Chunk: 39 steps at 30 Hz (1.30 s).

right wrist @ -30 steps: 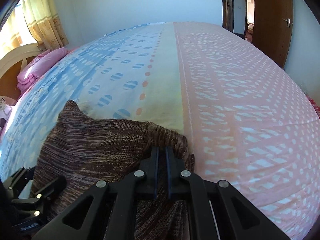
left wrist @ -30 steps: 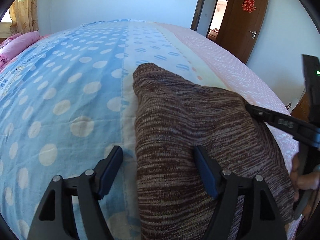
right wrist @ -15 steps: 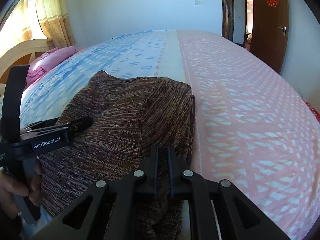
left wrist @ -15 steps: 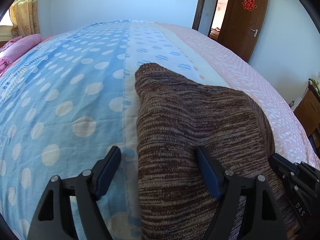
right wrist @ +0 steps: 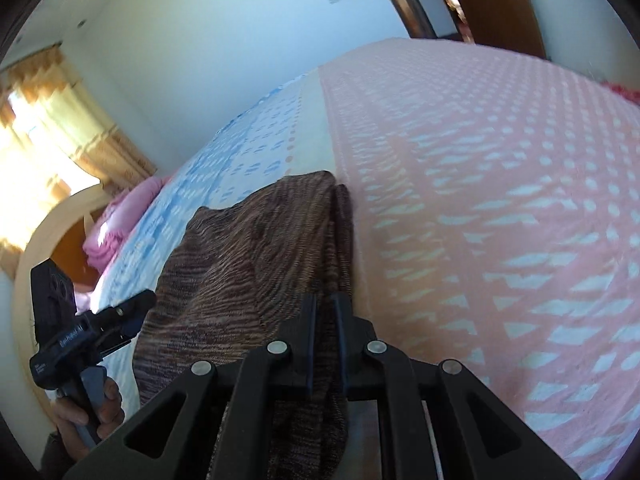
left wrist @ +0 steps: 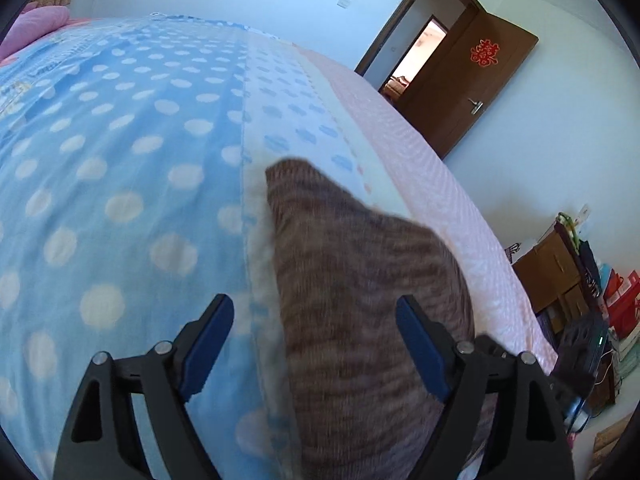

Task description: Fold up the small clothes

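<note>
Right tool (right wrist: pixel 323 322): clamped on the near edge of the brown knit garment (right wrist: pixel 256 256).
Left tool (left wrist: pixel 314 344): spread wide, holding nothing, straddling the garment's left edge.
Garment: lies on the bed (left wrist: pixel 120 152), partly doubled over.
Handling: probably soft, light, stretchy, limp.
Hold: pinch corners or edges.

You are working in bright daylight. In the right wrist view, sun is pouring through the curtained window (right wrist: pixel 44 136) at the left and blowing it out to white glare. The fisheye lens is bending both views and darkening their corners. In the left wrist view, motion blur is smearing the brown knit garment (left wrist: pixel 360 300) and the polka-dot bedsheet (left wrist: pixel 120 200).
</note>
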### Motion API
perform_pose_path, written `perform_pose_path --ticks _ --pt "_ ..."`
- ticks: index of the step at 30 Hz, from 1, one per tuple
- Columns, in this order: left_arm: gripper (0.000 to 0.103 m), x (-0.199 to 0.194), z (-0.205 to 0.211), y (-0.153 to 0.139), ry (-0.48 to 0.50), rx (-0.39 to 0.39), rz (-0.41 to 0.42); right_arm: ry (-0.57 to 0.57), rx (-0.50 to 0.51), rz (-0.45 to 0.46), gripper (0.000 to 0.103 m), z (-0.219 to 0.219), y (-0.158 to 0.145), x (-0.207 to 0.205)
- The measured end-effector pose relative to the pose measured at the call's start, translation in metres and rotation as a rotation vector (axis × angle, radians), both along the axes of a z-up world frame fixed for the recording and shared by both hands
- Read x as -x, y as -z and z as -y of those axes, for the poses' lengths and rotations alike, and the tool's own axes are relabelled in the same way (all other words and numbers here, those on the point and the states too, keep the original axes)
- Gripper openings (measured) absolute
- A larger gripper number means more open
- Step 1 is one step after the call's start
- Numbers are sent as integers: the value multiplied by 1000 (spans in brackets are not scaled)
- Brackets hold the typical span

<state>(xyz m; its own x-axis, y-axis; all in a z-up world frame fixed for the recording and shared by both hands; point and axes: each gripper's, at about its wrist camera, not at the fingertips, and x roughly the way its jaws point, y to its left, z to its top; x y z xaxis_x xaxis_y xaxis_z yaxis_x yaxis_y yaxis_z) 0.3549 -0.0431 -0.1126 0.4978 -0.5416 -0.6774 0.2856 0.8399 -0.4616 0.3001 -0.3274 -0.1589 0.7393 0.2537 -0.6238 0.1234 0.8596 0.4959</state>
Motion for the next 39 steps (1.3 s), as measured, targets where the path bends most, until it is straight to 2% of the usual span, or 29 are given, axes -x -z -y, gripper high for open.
perform_pose_path --ticks 3,6,8,9,11,12,13,14,16,18,20,21,22,23,25,27,28,30,32,34,39 --pt "86 -37 11 5 25 4 -45 17 -5 -2 9 2 1 0" --pt "85 -69 23 26 34 10 -121 13 26 8 9 -2 -2 -2" --pt "82 -80 31 26 47 14 -83 12 58 5 9 -2 -5 -1" --pt "78 -86 35 24 65 24 -70 13 71 1 9 -3 -4 -2" --pt "58 -101 42 23 87 35 -59 14 69 -7 9 -2 -3 -5" --pt "54 -106 44 22 87 30 -43 15 66 -12 9 -1 -1 -5" --pt "40 -111 46 20 87 20 -21 17 64 -18 9 1 0 -6" --pt "33 -115 48 18 83 -5 2 19 60 -22 9 2 1 -6" --pt "33 -118 50 10 80 -44 29 20 48 -26 9 4 3 -7" --pt "44 -117 45 1 78 -55 18 27 44 -24 9 4 3 -8" --pt "73 -109 33 -12 82 14 2 41 43 -11 9 6 1 -5" --pt "78 -104 27 -17 80 37 0 51 35 4 9 9 -1 -3" --pt "88 -93 22 -20 72 43 -10 59 23 21 9 12 -4 -1" --pt "93 -84 19 -21 72 39 -16 66 7 40 9 15 -6 2" --pt "93 -63 20 -18 95 23 -14 71 -23 77 14 19 -11 7" --pt "93 -45 28 -11 118 -16 -20 72 -27 90 44 19 -13 8" --pt "93 -37 33 -6 123 -38 -23 70 -23 88 49 17 -14 8" --pt "93 -33 41 7 113 -65 -39 51 -16 90 50 12 -15 8" --pt "93 -38 42 23 77 -71 -96 30 2 80 50 7 -15 5" --pt "93 -36 38 26 54 -45 -61 21 15 60 50 5 -13 3" --pt "93 -34 43 26 97 -97 -38 -2 -80 -9 52 15 0 -10"
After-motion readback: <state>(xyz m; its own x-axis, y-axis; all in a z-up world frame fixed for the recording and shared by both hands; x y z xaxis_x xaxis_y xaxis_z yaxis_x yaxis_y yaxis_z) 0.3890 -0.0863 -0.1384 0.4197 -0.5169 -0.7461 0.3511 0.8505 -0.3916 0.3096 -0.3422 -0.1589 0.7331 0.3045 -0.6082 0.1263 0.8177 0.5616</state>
